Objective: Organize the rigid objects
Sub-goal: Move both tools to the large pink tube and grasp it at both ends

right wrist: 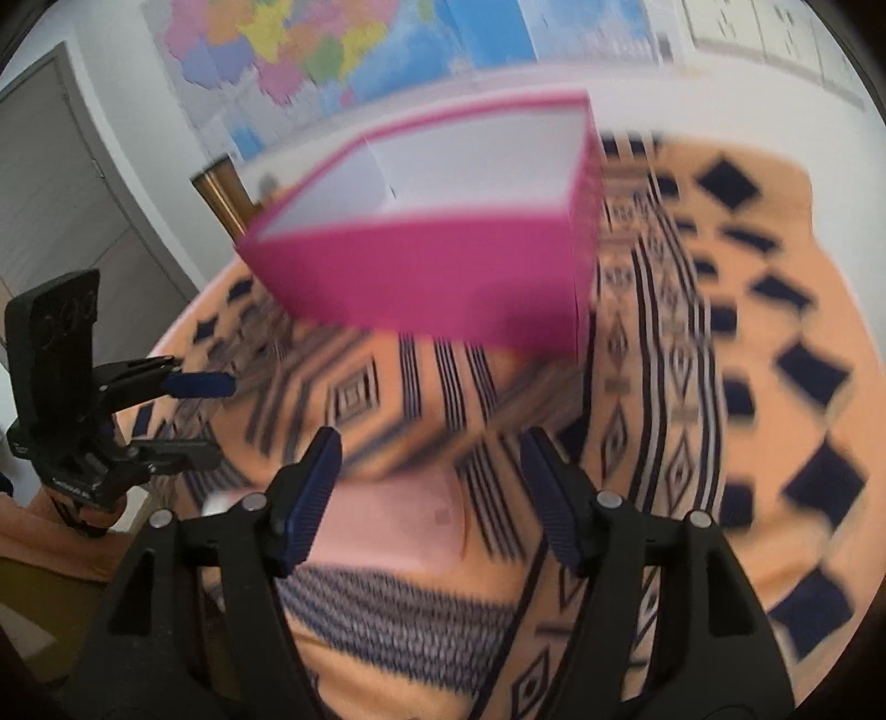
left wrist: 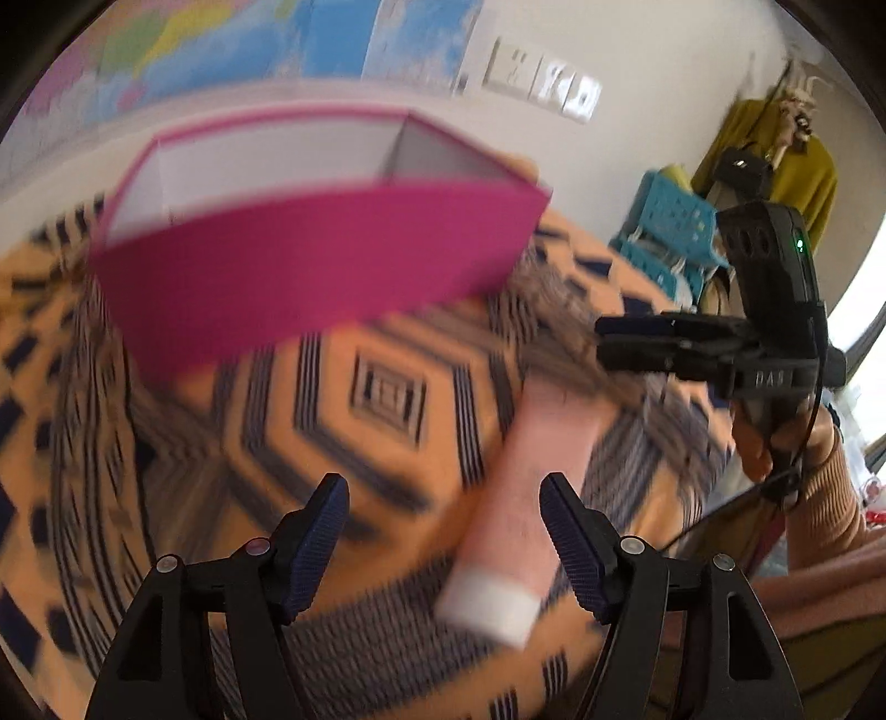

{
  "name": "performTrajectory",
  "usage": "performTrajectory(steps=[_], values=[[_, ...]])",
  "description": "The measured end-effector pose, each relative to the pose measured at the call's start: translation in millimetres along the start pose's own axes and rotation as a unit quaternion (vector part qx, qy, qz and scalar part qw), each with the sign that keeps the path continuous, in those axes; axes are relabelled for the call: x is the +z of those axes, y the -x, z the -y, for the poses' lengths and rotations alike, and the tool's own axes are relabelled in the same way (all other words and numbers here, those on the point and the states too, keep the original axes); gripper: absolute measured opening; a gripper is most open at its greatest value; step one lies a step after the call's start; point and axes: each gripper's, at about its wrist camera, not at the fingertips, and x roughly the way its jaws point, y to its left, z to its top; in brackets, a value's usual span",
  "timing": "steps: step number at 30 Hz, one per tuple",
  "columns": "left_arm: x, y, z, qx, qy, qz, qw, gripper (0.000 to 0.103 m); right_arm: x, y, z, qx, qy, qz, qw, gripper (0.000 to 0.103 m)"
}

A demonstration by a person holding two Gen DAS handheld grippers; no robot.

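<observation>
A magenta open box point(left wrist: 310, 266) with a white inside stands on the orange patterned cloth point(left wrist: 387, 387); it also shows in the right wrist view point(right wrist: 443, 277). A pink tube point(left wrist: 526, 509) with a white cap lies on the cloth. My left gripper point(left wrist: 443, 531) is open, the tube lying just inside its right finger. In the right wrist view the pink tube point(right wrist: 393, 520) lies between my right gripper's point(right wrist: 429, 493) open fingers, low near the left one. Both views are blurred.
The right gripper point(left wrist: 720, 343) shows at the right of the left wrist view; the left gripper point(right wrist: 166, 410) shows at the left of the right wrist view. A map point(right wrist: 332, 50) hangs on the wall. Blue baskets point(left wrist: 670, 232) stand beyond the table.
</observation>
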Motion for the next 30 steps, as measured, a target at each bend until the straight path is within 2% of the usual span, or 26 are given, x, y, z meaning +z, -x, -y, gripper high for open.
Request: performTrajectory(steps=[5,15,17,20,30], values=[[-23.9,5.3,3.0,-0.012,0.020,-0.012,0.9997,0.073,-22.6,-5.0,9.3,0.009,-0.032,-0.011,0.999,0.068],[-48.4,-2.5,9.7,-0.019,0.052,-0.048,0.9973,0.069,-32.1,-19.6,4.3,0.016,-0.028,-0.021,0.999,0.068],[-51.6,0.0,11.5,-0.023,0.055,-0.045,0.9972,0.058,-32.5,-23.8,3.2,0.019,-0.027,-0.023,0.999,0.068],[-51.9,1.7,16.6,-0.033,0.053,-0.040,0.9972,0.048,-32.4,-25.9,0.8,0.027,-0.024,-0.022,0.999,0.068],[-29.7,-1.6,6.9,-0.009,0.055,-0.025,0.9981,0.047,-33.3,-28.2,-3.7,0.039,-0.033,-0.017,0.999,0.068]])
